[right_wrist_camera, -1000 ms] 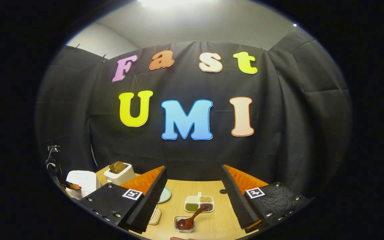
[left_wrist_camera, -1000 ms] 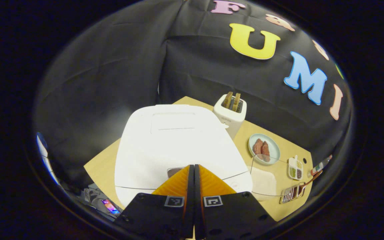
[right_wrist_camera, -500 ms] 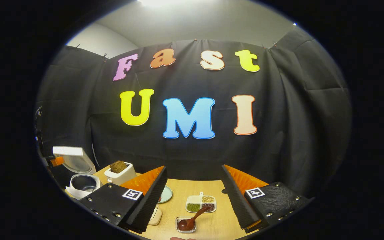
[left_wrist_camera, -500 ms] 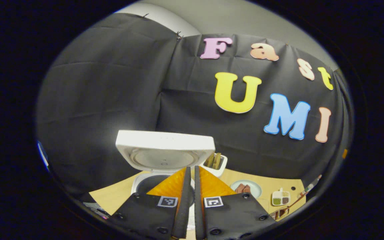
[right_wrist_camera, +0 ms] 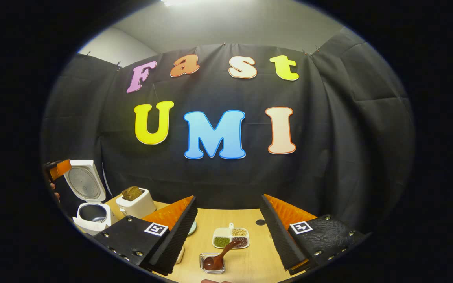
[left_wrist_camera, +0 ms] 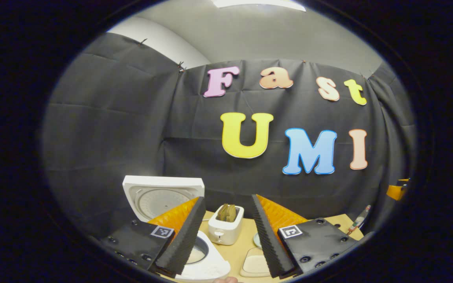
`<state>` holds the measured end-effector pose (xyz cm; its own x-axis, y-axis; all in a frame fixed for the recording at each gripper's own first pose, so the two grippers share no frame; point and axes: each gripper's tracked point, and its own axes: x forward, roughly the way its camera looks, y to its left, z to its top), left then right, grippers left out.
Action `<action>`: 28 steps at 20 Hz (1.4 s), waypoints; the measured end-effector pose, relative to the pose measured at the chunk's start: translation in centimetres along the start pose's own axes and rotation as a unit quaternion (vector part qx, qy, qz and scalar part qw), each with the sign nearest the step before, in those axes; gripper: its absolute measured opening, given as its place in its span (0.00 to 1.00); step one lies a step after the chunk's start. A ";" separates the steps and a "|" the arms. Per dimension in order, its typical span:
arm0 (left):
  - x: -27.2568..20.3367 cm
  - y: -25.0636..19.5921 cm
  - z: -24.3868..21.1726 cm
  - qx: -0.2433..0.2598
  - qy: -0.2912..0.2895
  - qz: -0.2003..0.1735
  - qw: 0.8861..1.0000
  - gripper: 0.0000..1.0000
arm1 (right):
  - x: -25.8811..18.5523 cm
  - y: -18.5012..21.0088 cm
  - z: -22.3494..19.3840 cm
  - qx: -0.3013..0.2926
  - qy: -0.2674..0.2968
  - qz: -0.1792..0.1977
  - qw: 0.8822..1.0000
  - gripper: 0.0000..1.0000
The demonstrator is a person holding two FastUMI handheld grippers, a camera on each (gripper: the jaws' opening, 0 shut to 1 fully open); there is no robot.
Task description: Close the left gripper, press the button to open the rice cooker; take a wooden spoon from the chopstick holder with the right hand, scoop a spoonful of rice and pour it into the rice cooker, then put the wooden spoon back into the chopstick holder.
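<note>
The white rice cooker (left_wrist_camera: 205,265) stands open, its lid (left_wrist_camera: 163,194) upright and the inner pot (right_wrist_camera: 91,213) showing. My left gripper (left_wrist_camera: 227,197) hovers open in front of the cooker, nothing between its fingers; it also appears at the far left of the right gripper view (right_wrist_camera: 58,169). The dark wooden spoon (right_wrist_camera: 220,256) leans in a small clear holder (right_wrist_camera: 212,264) near the table's front edge. My right gripper (right_wrist_camera: 228,196) is open above and just behind the spoon, apart from it. A divided dish of grains (right_wrist_camera: 230,237) lies beyond the holder.
A white toaster (left_wrist_camera: 226,226) with bread stands right of the cooker on the wooden table (right_wrist_camera: 250,263). A pale plate (right_wrist_camera: 192,228) peeks from behind my right gripper's left finger. A white pad (left_wrist_camera: 256,265) lies near the cooker, and a bottle (left_wrist_camera: 360,218) stands at the table's right end.
The cooker's lid sprang from shut to fully upright. My left gripper lifted off the cooker's front, drew back and went from shut to open. The right gripper barely shifted.
</note>
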<state>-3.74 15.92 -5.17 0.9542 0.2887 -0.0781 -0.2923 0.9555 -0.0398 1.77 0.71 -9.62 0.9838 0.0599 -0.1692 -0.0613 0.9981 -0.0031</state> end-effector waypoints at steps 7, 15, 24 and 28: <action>-1.2 -5.5 0.3 0.009 -0.007 -0.061 0.998 0.90 | 2.2 -1.5 -2.6 -0.006 0.005 -0.012 1.000 0.97; -1.3 -5.7 -1.2 -0.002 0.016 -0.061 0.998 0.95 | 5.2 -2.7 -11.6 0.041 0.091 -0.007 0.995 0.98; -2.2 -5.7 0.1 0.003 0.002 -0.046 0.999 0.95 | 7.8 -1.5 -20.9 0.043 0.167 0.024 0.985 0.97; -2.8 -5.6 1.0 0.014 -0.009 -0.045 0.999 0.95 | 9.2 -0.8 -23.6 0.055 0.192 0.035 0.979 0.97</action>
<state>-4.72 9.84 -3.69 0.9774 0.2032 -0.0578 -0.2045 0.9787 -0.0184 6.86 0.13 -34.41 0.8407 0.1395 -0.5232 -0.0863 0.9884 0.1248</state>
